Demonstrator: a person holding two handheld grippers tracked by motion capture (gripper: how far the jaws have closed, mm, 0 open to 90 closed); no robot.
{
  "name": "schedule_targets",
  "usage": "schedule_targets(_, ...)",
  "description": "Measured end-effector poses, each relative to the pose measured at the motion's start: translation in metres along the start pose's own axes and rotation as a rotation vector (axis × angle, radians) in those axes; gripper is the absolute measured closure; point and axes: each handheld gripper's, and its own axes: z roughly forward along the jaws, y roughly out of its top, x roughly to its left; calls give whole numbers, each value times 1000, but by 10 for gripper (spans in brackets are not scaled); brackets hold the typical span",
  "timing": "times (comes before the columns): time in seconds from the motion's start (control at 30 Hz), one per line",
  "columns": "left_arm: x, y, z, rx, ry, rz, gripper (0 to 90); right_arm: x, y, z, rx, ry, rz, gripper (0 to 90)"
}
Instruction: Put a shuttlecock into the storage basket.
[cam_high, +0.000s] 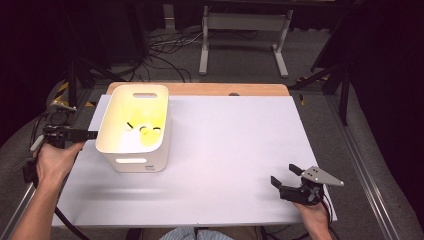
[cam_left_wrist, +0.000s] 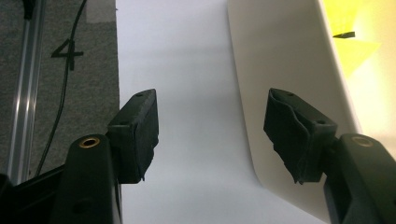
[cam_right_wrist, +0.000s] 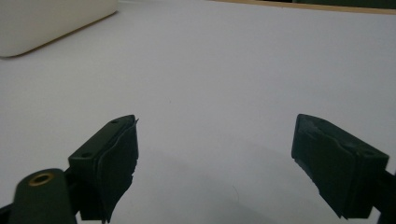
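Left gripper (cam_high: 90, 134) sat w/ jaws wide, empty, just beside white bin (cam_high: 112, 148) holding yellow items (cam_high: 148, 134). Right gripper (cam_high: 285, 176) also wide, empty, over white table (cam_high: 230, 145).

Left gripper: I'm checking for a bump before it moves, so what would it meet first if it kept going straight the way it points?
Probably the white bin. The left gripper is open and points at its near side wall, with one jaw already alongside that wall in the left gripper view; depth is unclear.
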Motion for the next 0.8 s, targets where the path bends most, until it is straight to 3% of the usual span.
schedule_targets(0.8,4,-19,13,8,-18,-18,344,0,0,0,-1,0,0,149)
